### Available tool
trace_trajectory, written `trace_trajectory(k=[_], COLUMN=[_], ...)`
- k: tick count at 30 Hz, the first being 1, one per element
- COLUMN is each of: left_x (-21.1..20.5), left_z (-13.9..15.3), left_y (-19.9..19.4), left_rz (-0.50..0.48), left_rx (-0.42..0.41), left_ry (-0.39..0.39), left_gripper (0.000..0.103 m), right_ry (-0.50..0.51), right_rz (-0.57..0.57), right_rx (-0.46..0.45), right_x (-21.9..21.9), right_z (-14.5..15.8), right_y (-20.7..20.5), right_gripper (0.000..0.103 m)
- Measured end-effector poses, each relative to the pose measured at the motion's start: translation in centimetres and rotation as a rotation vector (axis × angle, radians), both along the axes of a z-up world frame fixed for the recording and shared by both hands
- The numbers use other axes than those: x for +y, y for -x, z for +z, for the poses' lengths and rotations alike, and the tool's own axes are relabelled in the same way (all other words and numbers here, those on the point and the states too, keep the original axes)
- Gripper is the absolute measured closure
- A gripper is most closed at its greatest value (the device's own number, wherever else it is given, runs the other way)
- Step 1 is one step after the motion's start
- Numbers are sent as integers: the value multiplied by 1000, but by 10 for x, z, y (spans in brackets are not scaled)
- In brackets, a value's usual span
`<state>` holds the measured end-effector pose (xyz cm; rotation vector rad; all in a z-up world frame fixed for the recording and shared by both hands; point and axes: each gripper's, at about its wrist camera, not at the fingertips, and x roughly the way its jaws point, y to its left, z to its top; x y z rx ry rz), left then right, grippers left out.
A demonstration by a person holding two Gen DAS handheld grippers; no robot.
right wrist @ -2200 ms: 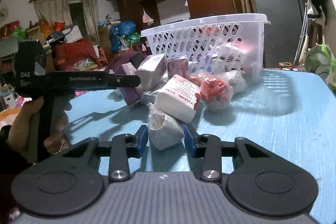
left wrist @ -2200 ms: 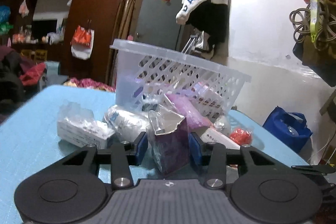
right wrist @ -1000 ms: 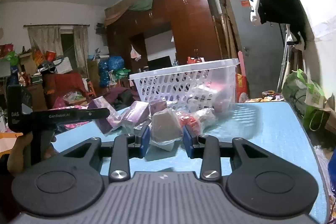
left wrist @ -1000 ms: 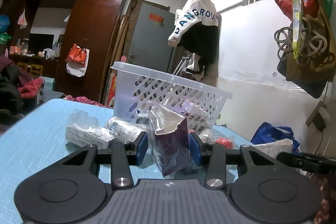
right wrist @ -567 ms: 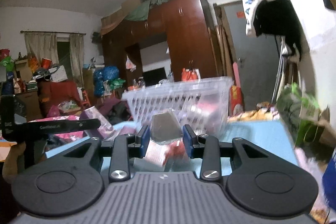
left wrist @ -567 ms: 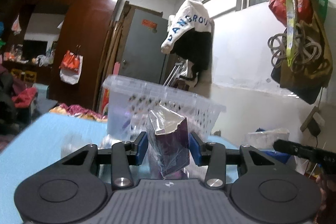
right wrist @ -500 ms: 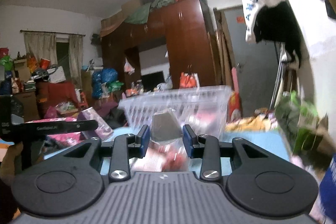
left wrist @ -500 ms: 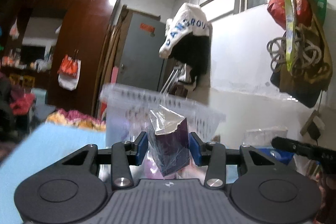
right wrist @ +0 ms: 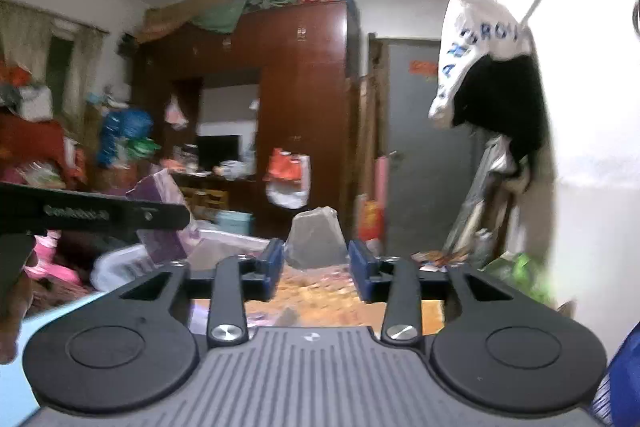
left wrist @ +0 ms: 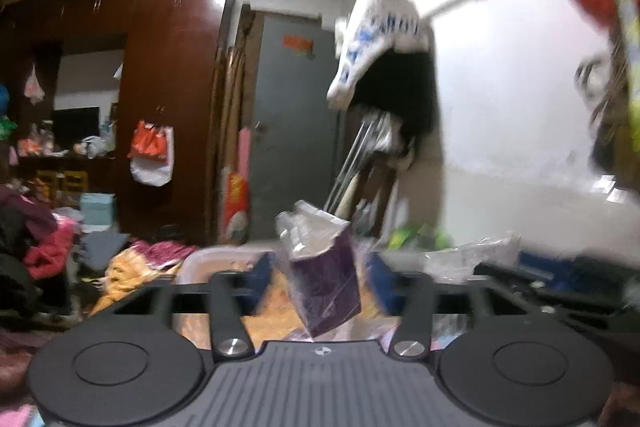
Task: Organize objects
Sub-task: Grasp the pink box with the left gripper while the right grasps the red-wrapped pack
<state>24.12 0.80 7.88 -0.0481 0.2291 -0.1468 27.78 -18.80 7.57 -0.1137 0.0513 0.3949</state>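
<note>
My left gripper (left wrist: 318, 277) is shut on a purple packet in clear wrap (left wrist: 324, 275), held high in the air above the white basket (left wrist: 208, 259), whose rim shows just below the fingers. My right gripper (right wrist: 317, 261) is shut on a grey-white plastic packet (right wrist: 316, 241), also raised over the basket (right wrist: 132, 267). In the right wrist view the left gripper's body (right wrist: 92, 215) crosses the left side with the purple packet (right wrist: 164, 223) at its tip. The right gripper's dark arm (left wrist: 532, 277) shows at the right of the left wrist view.
The blue table (right wrist: 24, 339) shows only at the lower left of the right wrist view. A brown wardrobe (left wrist: 168, 99), a grey door (left wrist: 292, 131) and hanging clothes (left wrist: 392, 67) stand behind. Clothes lie heaped on the floor (left wrist: 36, 251).
Both grippers have risen from the table with their packets and moved forward over the basket, which has dropped to the bottom of both views. The packets on the table are out of sight.
</note>
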Motion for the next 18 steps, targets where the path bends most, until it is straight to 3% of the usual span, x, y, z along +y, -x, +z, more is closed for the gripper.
trace_trajectory(k=[1, 3, 5, 9, 12, 14, 18], left_x=[-1, 2, 10, 23, 25, 24, 19], left_z=[-5, -11, -16, -38, -65, -79, -94], left_y=[-5, 1, 25, 87, 126, 136, 135], left_rz=[27, 62, 44, 14, 39, 59, 36], left_rx=[24, 31, 13, 3, 14, 32, 78], left_ry=[-26, -32, 12, 49, 63, 62, 44], left_gripper=[15, 15, 15, 15, 15, 15, 15], right_ry=[24, 27, 13, 25, 45, 28, 53], right_rz=[-29, -68, -84, -90, -9, 48, 30], right_rx=[14, -25, -35, 38, 164, 202, 267], right_x=[3, 1, -6, -19, -27, -31, -32], right_z=[-1, -5, -7, -31, -53, -61, -69], right_y=[0, 13, 31, 61, 79, 85, 90], right_gripper=[6, 5, 0, 0, 0, 5, 29])
